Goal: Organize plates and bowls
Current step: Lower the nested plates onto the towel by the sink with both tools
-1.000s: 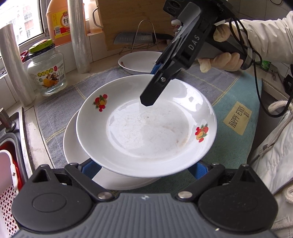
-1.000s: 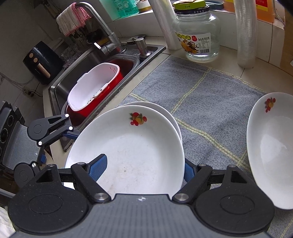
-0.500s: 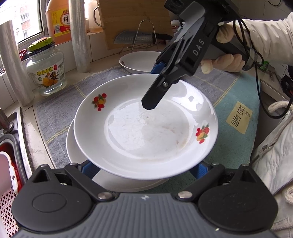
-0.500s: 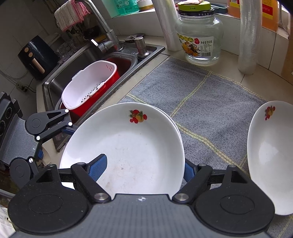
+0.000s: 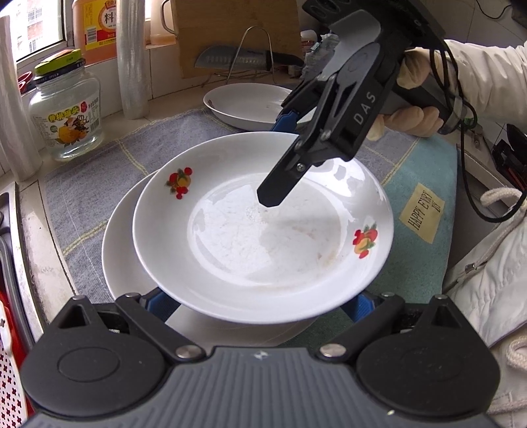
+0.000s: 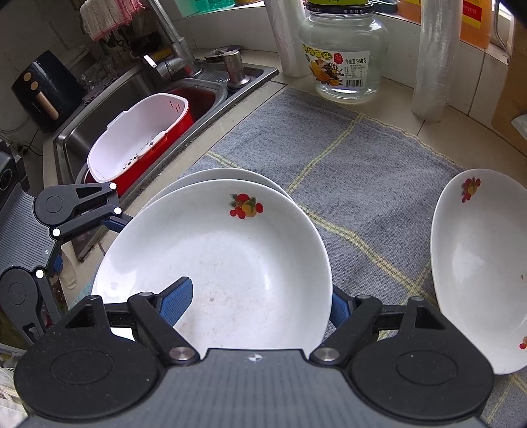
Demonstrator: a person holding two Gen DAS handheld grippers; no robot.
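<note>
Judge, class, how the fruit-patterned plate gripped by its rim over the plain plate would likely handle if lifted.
The fruit-patterned plate looks like glazed ceramic, so probably rigid yet breakable. Its glossy surface could slide between the right gripper pads pinching one rim. Held at one edge over the plain plate, it may tilt.

Daylight enters via window [image 5: 39, 29] at rear; scene bright. Glare patches on plate [image 5: 263, 230], w/ soft shadow under hand-held gripper [image 5: 280, 158]. Fisheye bends edges; corners dark. Focus sharp.
</note>
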